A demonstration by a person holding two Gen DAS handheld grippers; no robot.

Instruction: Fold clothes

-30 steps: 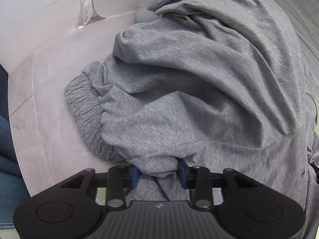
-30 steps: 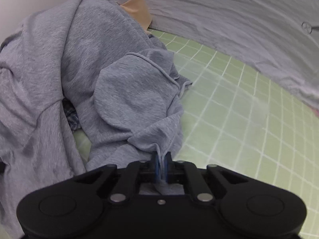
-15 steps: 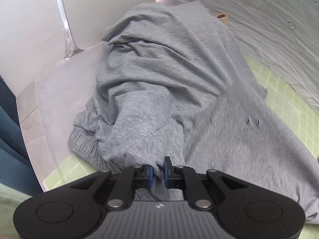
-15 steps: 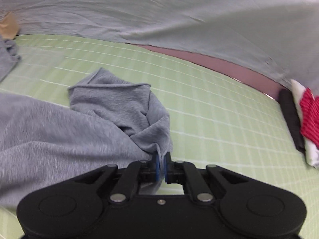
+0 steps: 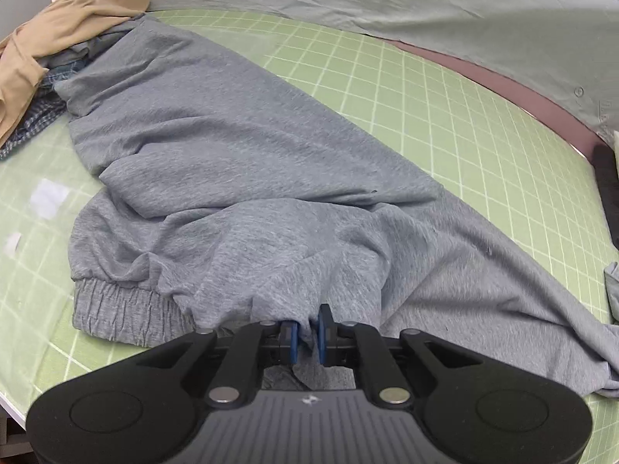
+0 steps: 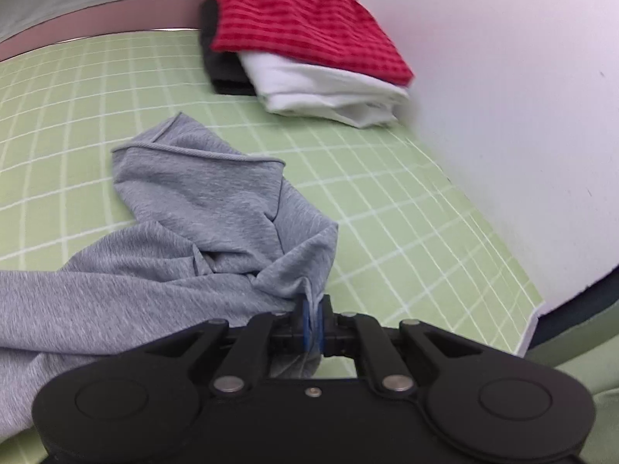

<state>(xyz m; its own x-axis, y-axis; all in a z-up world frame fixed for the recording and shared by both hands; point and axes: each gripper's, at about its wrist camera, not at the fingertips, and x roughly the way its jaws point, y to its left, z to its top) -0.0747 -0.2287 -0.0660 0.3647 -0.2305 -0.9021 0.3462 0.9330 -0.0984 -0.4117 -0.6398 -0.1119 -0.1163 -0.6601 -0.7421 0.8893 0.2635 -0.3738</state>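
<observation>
Green mat: both grippers' fingers pinch grey garment; only right view shows folded stack.

The sweatpants are soft heathered knit cloth; the mat looks smooth and matt; the gripper is matt plastic.

Sweatpants on mat

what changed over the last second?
The grey garment, heaped a second ago, has been drawn out long and flatter across the green mat. The left gripper closed on a fold; the right gripper swung toward the folded stack. The right grip is unchanged.
</observation>
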